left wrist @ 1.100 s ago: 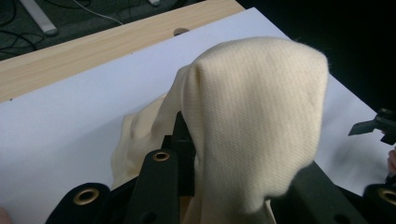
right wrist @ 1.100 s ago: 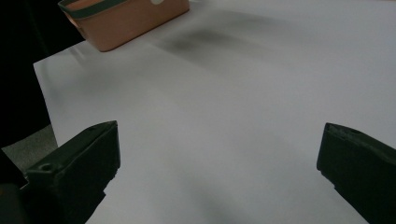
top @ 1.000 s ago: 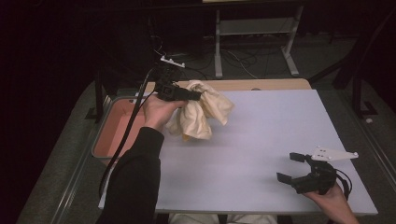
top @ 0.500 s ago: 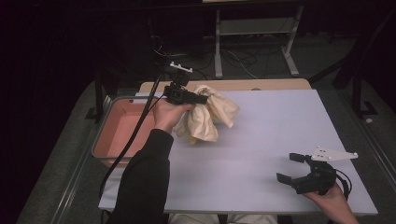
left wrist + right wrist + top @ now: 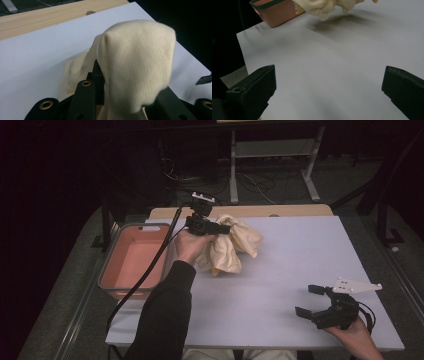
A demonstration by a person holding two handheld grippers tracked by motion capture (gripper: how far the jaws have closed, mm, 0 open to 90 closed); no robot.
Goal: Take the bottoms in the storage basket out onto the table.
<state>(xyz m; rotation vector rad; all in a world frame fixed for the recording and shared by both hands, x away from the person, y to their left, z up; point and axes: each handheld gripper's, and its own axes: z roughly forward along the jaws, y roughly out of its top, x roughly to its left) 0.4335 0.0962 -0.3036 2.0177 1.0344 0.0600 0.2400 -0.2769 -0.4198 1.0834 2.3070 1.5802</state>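
Ahead of my right gripper [image 5: 311, 301] the white table [image 5: 280, 285] lies bare all the way to the cloth [image 5: 231, 249], so I have open passage forward and to either side between its wide-spread jaws. The cloth bunches over my left gripper [image 5: 220, 227] and blocks what lies straight beyond it. Just to the left of that hand the pink tub [image 5: 131, 262] stands against the table's edge, its rim a wall on that side. The cable [image 5: 145, 280] trails back along my left sleeve [image 5: 162, 320], beside the tub.
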